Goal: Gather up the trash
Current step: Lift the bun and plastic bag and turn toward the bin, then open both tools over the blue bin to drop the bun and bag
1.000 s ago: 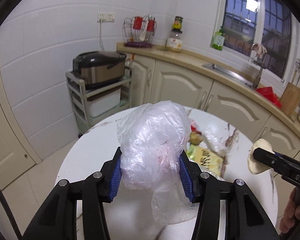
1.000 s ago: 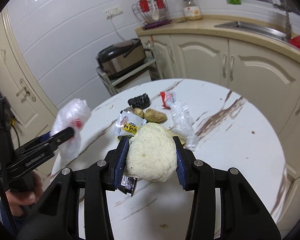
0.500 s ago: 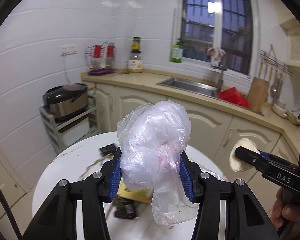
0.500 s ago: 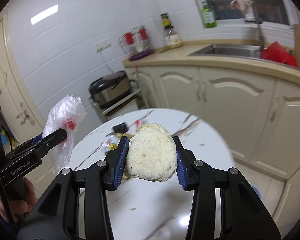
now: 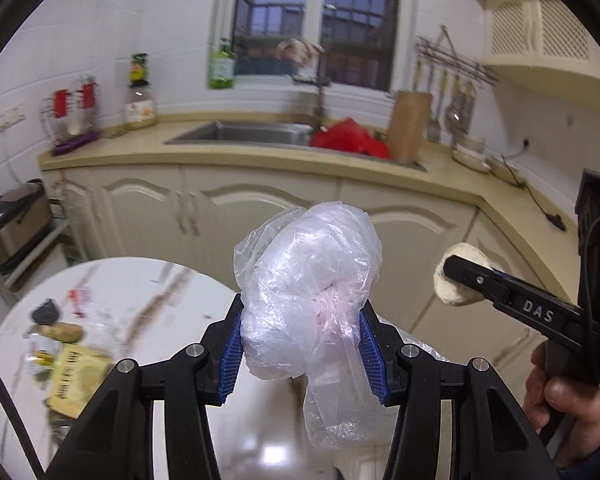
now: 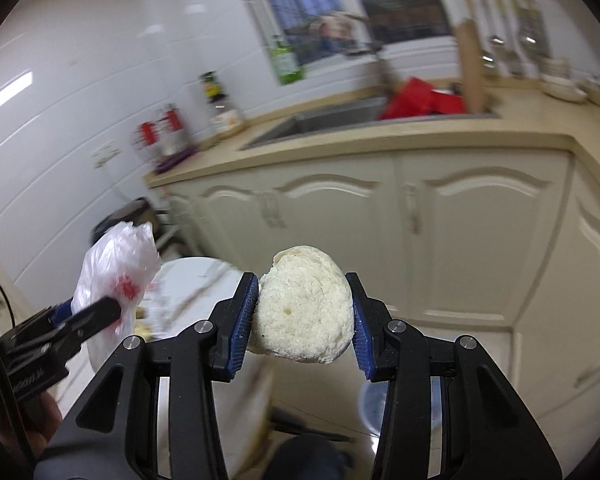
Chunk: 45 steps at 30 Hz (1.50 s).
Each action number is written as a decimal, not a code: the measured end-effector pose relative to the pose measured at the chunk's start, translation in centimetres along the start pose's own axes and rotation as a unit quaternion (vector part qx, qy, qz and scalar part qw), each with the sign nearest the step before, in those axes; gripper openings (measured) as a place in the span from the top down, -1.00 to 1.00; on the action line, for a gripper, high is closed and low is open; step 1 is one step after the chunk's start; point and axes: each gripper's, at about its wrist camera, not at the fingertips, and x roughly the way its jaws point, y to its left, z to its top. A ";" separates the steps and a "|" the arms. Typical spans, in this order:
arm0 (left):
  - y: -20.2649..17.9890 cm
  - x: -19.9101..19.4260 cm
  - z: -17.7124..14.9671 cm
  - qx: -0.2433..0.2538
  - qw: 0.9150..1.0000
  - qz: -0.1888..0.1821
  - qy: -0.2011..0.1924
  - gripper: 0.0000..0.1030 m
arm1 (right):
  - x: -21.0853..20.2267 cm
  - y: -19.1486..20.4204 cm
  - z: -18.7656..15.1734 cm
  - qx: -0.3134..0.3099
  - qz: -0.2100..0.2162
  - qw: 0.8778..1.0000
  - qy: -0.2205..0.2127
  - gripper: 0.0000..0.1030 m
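My left gripper (image 5: 300,344) is shut on a crumpled clear plastic bag (image 5: 308,292) and holds it in the air, past the right edge of the round white table (image 5: 140,292). My right gripper (image 6: 300,316) is shut on a white piece of bread (image 6: 304,312), also in the air. The bread (image 5: 458,280) and right gripper show at the right of the left wrist view. The bag (image 6: 116,272) and left gripper show at the left of the right wrist view. More trash lies on the table: a yellow wrapper (image 5: 76,376), a black scrap (image 5: 46,310) and a brown lump (image 5: 66,332).
Cream kitchen cabinets (image 5: 260,216) with a counter, sink (image 5: 244,134) and red item (image 5: 352,140) stand ahead. A rice cooker on a rack (image 5: 12,220) is at the left. A pale round container (image 6: 376,404) sits on the glossy floor below the right gripper.
Both grippers have swung right and away from the table, still holding the bag and the bread. The table has slid to the lower left and the sink counter now fills the view.
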 end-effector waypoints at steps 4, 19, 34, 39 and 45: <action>-1.9 5.0 0.4 0.010 0.999 -0.028 0.045 0.08 | 1.3 -4.9 -0.6 0.027 -0.036 0.999 0.021 0.21; -2.7 25.5 3.7 -0.012 0.971 -0.059 0.230 0.07 | 13.5 -18.5 -7.5 0.132 -0.075 0.975 0.161 0.21; -4.2 36.3 3.2 -0.001 0.956 -0.031 0.292 -0.19 | 20.2 -22.6 -11.8 0.180 -0.079 0.952 0.234 0.17; -4.6 36.9 2.3 0.009 0.958 -0.002 0.285 -0.45 | 20.6 -23.6 -12.0 0.209 -0.073 0.948 0.229 -0.42; -5.5 36.1 2.4 0.025 0.962 0.014 0.271 -0.64 | 19.9 -23.9 -11.6 0.224 -0.076 0.948 0.212 -0.95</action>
